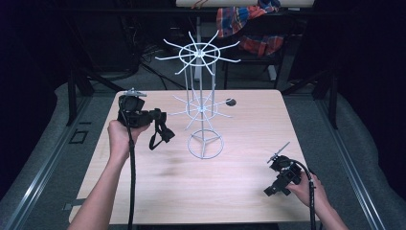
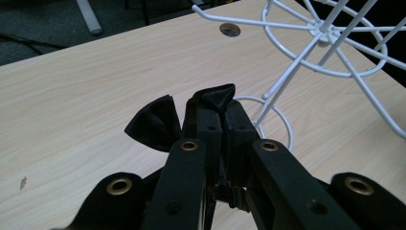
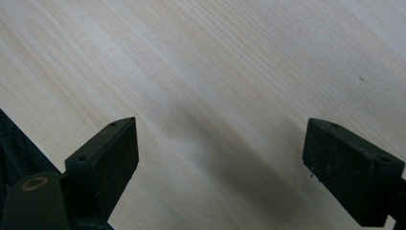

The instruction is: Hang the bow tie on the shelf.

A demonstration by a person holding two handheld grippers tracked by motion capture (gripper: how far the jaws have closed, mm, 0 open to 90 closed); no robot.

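The left gripper (image 1: 160, 128) is held above the table (image 1: 239, 187), just left of the white wire rack (image 1: 203, 103), its jaws closed on a black strap (image 2: 210, 103) whose loop hangs below them. The right gripper (image 3: 220, 158) sits low over the table's near right corner, well apart from the rack, its 2 jaws wide open with bare wood between them.

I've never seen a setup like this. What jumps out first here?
The tall white wire rack with spokes fanning out at two levels stands near the middle of the wooden table. To its left, the left claw is shut on a black strap that dangles from it. At the near right corner, the right claw is open just above bare wood.
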